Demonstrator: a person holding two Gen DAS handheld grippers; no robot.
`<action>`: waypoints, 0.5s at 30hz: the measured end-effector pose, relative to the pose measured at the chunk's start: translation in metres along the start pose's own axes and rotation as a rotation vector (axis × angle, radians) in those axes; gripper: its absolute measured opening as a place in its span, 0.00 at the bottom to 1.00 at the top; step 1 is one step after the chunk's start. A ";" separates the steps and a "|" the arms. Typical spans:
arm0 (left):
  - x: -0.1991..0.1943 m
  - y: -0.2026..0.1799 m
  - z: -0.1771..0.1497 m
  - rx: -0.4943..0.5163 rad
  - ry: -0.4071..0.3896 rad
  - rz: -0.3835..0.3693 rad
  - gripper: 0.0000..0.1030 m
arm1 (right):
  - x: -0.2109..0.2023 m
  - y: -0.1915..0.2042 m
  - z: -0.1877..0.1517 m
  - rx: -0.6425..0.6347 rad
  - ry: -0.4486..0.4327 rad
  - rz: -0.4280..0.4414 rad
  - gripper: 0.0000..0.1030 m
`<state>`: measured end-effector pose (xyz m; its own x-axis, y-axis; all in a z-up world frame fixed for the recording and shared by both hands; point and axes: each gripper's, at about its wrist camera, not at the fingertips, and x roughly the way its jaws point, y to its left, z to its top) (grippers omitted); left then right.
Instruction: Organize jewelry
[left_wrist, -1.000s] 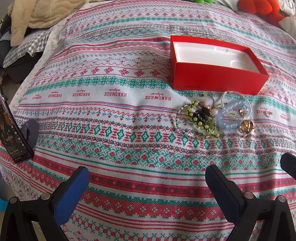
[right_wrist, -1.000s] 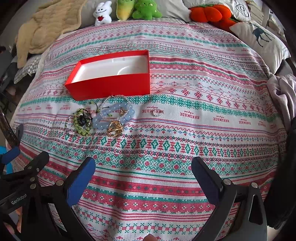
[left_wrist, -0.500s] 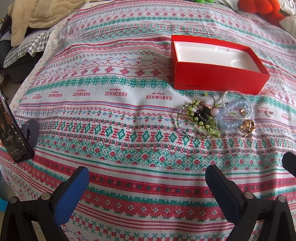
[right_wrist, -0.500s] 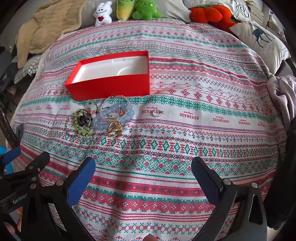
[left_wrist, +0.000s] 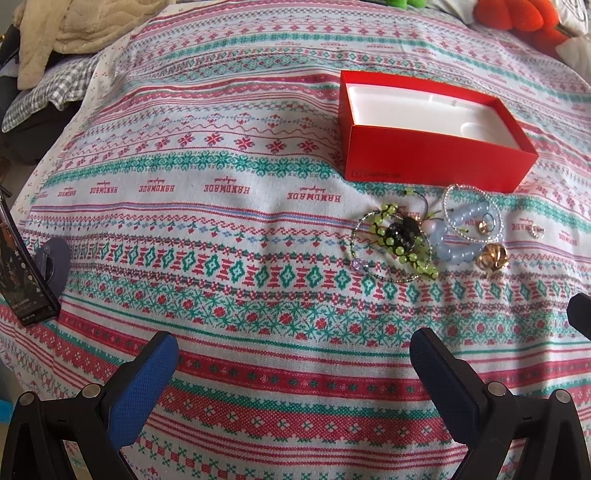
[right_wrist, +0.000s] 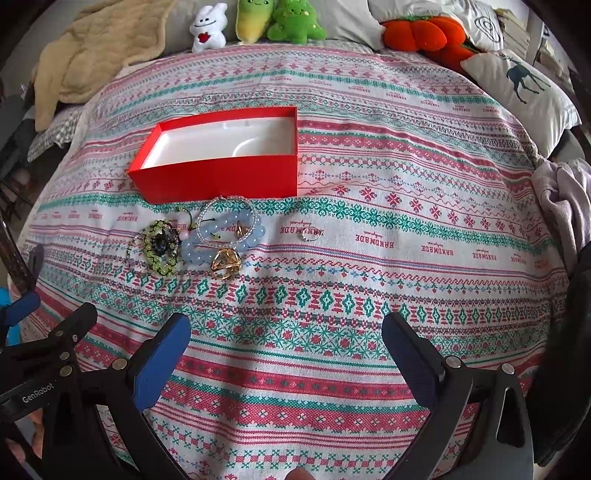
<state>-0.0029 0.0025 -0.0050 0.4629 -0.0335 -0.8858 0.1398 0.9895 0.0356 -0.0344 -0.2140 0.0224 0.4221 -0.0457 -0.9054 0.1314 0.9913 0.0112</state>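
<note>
Bedspread (right_wrist: 369, 258) in red, green and white knit-style bands covers the whole surface, with "HANDMADE" woven along one stripe. Red box (left_wrist: 424, 162), open-topped with a white moulded lining, sits on it toward the far side. Both grippers hover low over the near edge of the cloth, well apart from the jewelry — the left gripper (left_wrist: 295, 373) with its blue pads spread wide and nothing between them, the right gripper (right_wrist: 286, 347) likewise wide and empty. Just in front of the box lies the jewelry cluster: a pale blue bead bracelet (right_wrist: 225, 240), a green-and-black beaded piece (right_wrist: 159, 247) touching it on one side, a gold ring (right_wrist: 225, 263) at its near edge, and a small silver ring (right_wrist: 312, 234) lying alone, apart from the rest
</note>
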 end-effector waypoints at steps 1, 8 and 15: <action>0.000 -0.001 0.001 0.008 -0.002 -0.004 1.00 | 0.000 -0.001 0.002 0.002 0.001 0.000 1.00; -0.011 0.005 0.022 0.041 -0.022 -0.060 1.00 | -0.003 -0.013 0.017 0.015 0.016 0.017 1.00; -0.012 0.008 0.048 0.096 -0.041 -0.149 1.00 | -0.003 -0.011 0.044 0.015 0.054 0.088 1.00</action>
<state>0.0344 0.0046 0.0278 0.4661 -0.1861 -0.8649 0.2912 0.9554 -0.0486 0.0021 -0.2299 0.0435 0.3836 0.0489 -0.9222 0.1093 0.9892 0.0979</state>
